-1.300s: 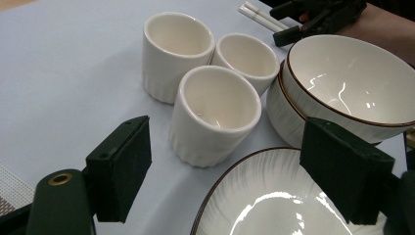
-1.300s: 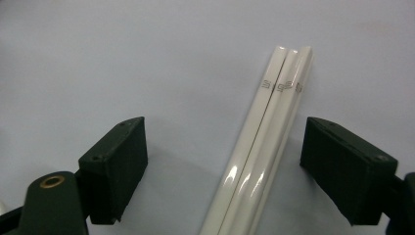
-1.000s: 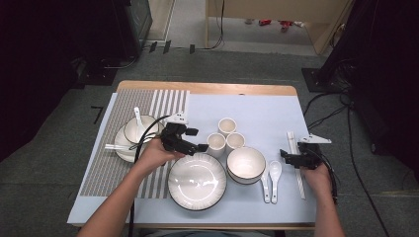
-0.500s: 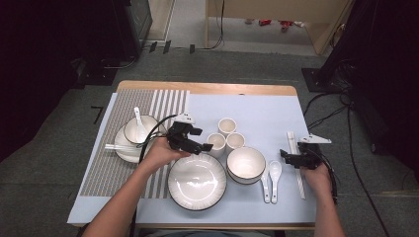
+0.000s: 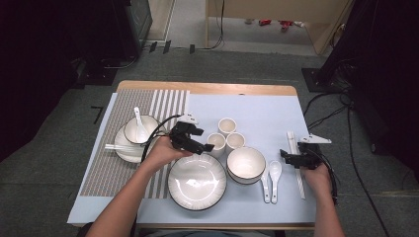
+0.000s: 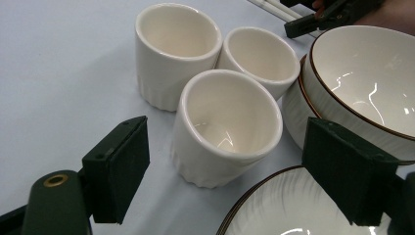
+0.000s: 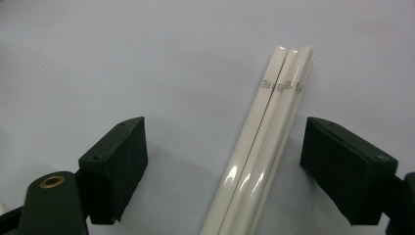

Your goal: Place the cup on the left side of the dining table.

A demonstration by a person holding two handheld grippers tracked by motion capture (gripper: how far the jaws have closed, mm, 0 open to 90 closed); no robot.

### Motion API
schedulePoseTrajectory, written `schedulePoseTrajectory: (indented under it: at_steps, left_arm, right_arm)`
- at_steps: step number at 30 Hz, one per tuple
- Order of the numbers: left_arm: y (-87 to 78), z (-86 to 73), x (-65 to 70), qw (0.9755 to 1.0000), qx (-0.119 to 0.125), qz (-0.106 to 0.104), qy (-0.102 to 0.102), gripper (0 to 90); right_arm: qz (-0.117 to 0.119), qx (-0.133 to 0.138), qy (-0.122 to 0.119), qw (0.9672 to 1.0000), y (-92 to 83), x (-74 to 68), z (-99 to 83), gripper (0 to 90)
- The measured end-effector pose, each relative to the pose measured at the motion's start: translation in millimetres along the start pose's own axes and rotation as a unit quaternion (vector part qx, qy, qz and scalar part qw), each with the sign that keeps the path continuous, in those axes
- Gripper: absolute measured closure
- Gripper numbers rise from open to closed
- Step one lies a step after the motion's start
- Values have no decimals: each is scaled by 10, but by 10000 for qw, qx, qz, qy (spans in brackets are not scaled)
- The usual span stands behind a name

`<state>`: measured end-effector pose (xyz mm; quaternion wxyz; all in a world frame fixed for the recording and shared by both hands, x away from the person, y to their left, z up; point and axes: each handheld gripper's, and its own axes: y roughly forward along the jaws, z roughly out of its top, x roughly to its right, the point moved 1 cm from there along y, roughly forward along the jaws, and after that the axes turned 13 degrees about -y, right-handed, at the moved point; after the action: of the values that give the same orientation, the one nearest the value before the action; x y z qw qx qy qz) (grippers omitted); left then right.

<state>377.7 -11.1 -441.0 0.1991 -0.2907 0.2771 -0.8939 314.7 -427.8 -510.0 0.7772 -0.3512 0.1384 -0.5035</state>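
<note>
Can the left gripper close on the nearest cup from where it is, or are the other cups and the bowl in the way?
Probably yes. The left gripper is open with the nearest cup between its jaws; the bowl crowds one jaw, so clearance there is tight.

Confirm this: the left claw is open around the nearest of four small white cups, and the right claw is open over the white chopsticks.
Wrong count: there are three small white cups, as the left gripper view shows. The left claw is open around the nearest; the right claw is open over the white chopsticks.
</note>
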Motion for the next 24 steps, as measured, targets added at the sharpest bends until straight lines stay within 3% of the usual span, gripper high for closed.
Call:
schedulePoseTrajectory:
  at_steps: [18,24]
  left_arm:
    - [118,5,38,9999,-19,-108,29,185]
    - [173,3,54,9999,-104,16,109,185]
  right_arm:
    - [2,2,0,10000,0,1,0,173]
    - [1,1,0,10000,0,1,0,173]
